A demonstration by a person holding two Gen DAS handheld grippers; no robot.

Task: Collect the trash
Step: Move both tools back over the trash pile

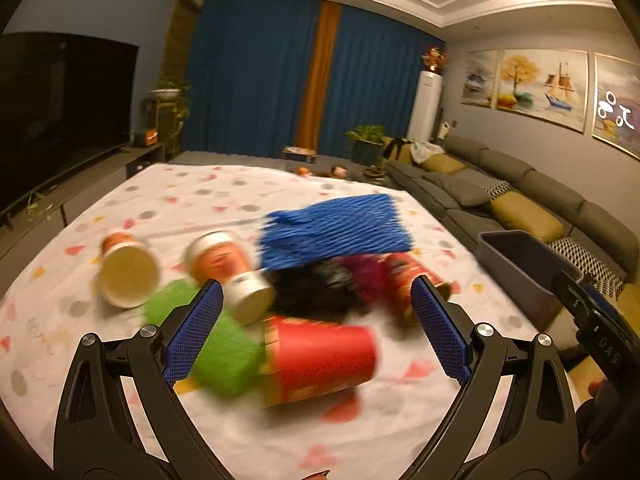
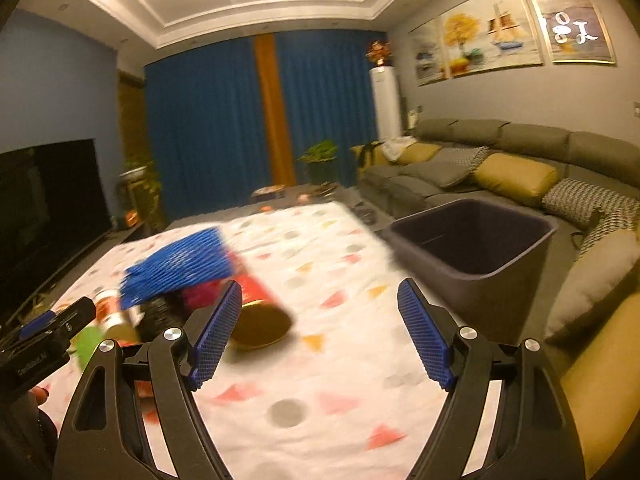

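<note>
A: What lies on the tablecloth (image 1: pixel 168 200), left to right?

B: At nine o'clock a tipped paper cup (image 1: pixel 127 270), then an orange cup (image 1: pixel 224 258) on its side, green netting (image 1: pixel 224 344) at six, a red cup (image 1: pixel 320 360) beside it, blue foam mesh (image 1: pixel 332 228) over a dark heap at center.

A: And the bin (image 2: pixel 472 252)?

B: At two o'clock off the table's edge, by the sofa (image 2: pixel 500 152).

A: The claws?

B: The left gripper (image 1: pixel 318 324) stands wide, holding nothing. The right gripper (image 2: pixel 320 330) stands wide too, nothing between its pads, a red can (image 2: pixel 260 312) near its left finger.
</note>
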